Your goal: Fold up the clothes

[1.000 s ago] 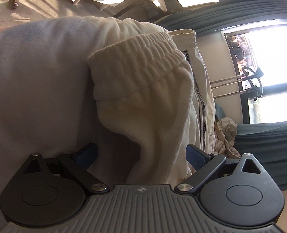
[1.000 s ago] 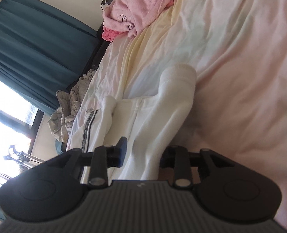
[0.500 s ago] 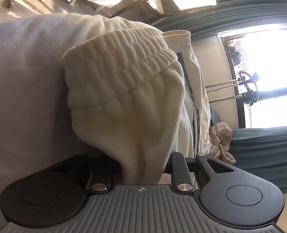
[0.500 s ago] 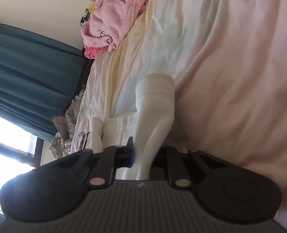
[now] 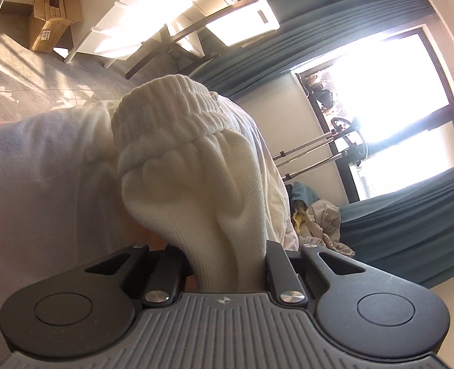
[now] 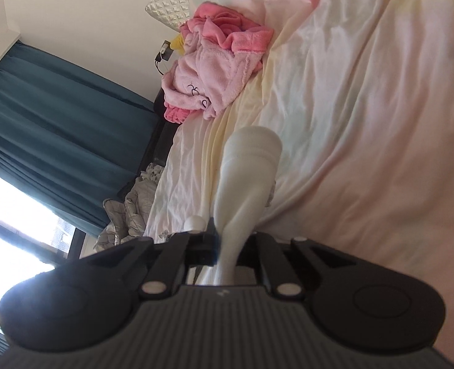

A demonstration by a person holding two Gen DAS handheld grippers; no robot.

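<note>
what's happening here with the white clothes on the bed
A person is folding a white garment on a bed, with a handheld tool in each hand. The left tool is closing its jaws on a bunch of ribbed cloth by an elastic cuff. The right tool is shut on another part of the white garment, which stands up off the sheet. A pink robe lies in a heap further up the bed.

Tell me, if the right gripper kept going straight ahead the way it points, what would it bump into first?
Probably the white trousers themselves: the right gripper is shut on a cuffed end that sticks out right in front of it. Past that lies the rumpled bed sheet, though how far off is hard to judge.
</note>
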